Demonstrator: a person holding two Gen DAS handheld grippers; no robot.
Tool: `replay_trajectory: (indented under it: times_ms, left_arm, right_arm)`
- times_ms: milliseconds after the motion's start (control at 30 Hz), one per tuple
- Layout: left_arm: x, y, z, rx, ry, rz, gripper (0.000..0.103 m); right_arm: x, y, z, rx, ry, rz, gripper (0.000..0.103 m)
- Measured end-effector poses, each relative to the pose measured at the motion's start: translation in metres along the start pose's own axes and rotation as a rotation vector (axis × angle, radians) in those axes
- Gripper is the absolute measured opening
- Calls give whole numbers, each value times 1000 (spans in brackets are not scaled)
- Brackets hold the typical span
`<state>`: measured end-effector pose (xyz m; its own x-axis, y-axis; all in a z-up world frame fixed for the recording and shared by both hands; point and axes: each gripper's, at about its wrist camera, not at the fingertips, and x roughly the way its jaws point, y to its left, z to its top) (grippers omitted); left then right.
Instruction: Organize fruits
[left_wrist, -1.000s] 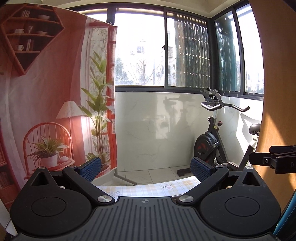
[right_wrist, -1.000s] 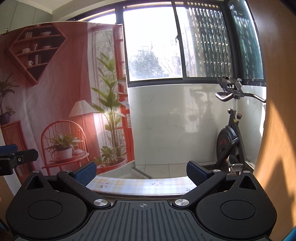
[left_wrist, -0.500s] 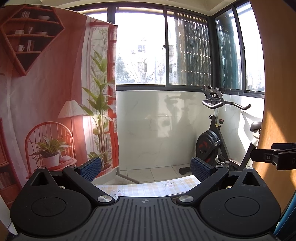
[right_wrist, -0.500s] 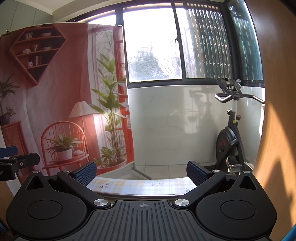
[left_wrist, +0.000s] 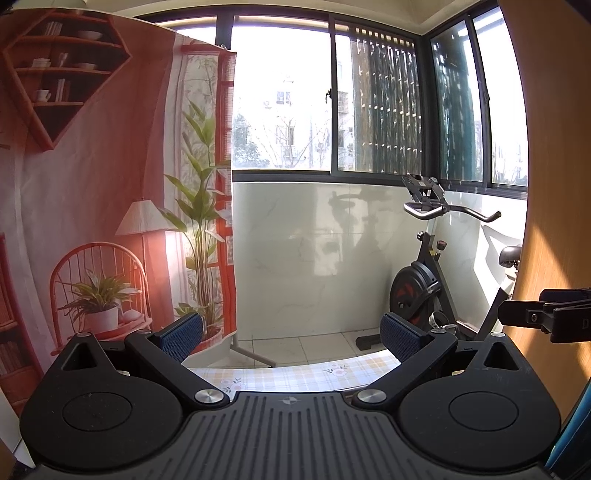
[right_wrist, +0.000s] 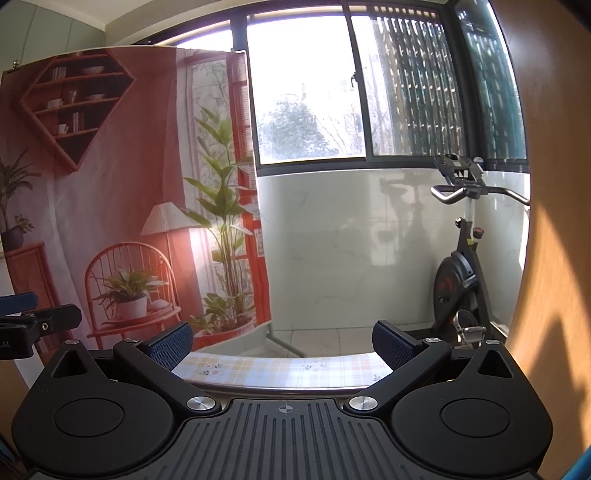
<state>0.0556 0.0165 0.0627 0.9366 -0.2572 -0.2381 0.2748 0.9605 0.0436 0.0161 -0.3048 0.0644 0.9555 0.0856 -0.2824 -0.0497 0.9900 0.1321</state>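
No fruit is in view. My left gripper (left_wrist: 291, 332) is open and empty, its blue-padded fingers (left_wrist: 183, 330) spread wide, held level above the far edge of a table with a checked floral cloth (left_wrist: 295, 374). My right gripper (right_wrist: 282, 341) is open and empty too, above the same cloth (right_wrist: 280, 369). Both point out at the room, above the table top. The right gripper's tip shows at the right edge of the left wrist view (left_wrist: 546, 319); the left gripper's tip shows at the left edge of the right wrist view (right_wrist: 37, 325).
A printed backdrop of a red room (left_wrist: 92, 203) hangs at the left on a stand (left_wrist: 251, 350). An exercise bike (left_wrist: 432, 280) stands at the right by the window wall. A wooden panel (left_wrist: 554, 221) is close on the right.
Both grippers have tilted or risen very slightly; the room scene sits a little lower in both views. Both stay open and empty.
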Motion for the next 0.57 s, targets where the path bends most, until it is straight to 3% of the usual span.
replay_trajectory:
  times_ms: [567]
  left_arm:
    - [2, 3, -1, -10, -2, -4, 103]
  right_arm:
    - [4, 0, 1, 8, 12, 10, 103]
